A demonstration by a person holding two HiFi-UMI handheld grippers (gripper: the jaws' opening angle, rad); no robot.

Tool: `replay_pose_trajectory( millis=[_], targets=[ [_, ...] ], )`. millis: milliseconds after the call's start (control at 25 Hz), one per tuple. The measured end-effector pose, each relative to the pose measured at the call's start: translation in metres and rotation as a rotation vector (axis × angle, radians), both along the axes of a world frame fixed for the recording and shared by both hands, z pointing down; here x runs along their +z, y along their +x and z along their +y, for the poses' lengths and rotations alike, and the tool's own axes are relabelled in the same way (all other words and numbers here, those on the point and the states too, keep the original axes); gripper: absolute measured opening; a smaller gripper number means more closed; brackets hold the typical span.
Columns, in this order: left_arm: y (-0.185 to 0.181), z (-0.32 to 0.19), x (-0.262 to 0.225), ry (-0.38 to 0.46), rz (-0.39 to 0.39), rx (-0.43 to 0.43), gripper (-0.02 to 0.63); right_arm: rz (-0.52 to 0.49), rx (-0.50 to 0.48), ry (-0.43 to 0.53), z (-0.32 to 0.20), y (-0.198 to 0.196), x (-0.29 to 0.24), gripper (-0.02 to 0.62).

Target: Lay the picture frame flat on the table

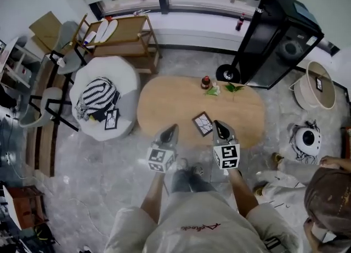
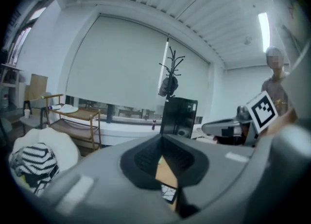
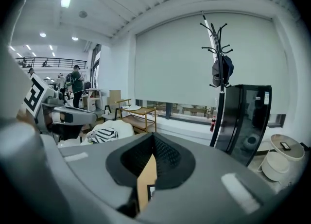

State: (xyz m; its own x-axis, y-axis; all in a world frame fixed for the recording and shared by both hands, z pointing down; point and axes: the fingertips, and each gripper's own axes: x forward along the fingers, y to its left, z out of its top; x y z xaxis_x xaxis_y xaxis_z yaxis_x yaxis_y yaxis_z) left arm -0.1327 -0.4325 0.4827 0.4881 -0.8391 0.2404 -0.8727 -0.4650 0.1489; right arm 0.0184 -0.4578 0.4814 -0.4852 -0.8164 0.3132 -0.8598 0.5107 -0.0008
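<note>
The picture frame (image 1: 203, 123), dark-edged with a white line-patterned picture, rests on the oval wooden table (image 1: 164, 103) near its front edge, face showing upward. I cannot tell whether it lies fully flat. My left gripper (image 1: 170, 130) hangs in the air just left of the frame and my right gripper (image 1: 220, 128) just right of it, both above the table's near edge and holding nothing. In the left gripper view the jaws (image 2: 163, 157) stand together, with the frame (image 2: 169, 193) showing through the slit. The right gripper (image 3: 152, 162) is shut too, with a sliver of the frame (image 3: 150, 191) below.
A small red object (image 1: 205, 82) and green leaves (image 1: 233, 87) lie at the table's far side. A white seat with a striped cloth (image 1: 101, 97) stands left, a black cabinet (image 1: 279, 38) back right, and a wooden cart (image 1: 123, 38) behind. A person (image 1: 329, 197) crouches at the lower right.
</note>
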Motion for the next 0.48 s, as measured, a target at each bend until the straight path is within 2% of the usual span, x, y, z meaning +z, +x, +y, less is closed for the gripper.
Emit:
replay_pose_trajectory(
  millis=[160,480],
  targets=[
    [0.008,0.017,-0.032,0.015,-0.010,0.008,0.000,-0.008,0.012,0.041,0.012,0.016,-0.038,0.003],
    [0.020,0.019,-0.089,0.106,-0.026,0.019,0.000,-0.014,0.051,0.094,0.032,0.047,-0.080,0.003]
  ],
)
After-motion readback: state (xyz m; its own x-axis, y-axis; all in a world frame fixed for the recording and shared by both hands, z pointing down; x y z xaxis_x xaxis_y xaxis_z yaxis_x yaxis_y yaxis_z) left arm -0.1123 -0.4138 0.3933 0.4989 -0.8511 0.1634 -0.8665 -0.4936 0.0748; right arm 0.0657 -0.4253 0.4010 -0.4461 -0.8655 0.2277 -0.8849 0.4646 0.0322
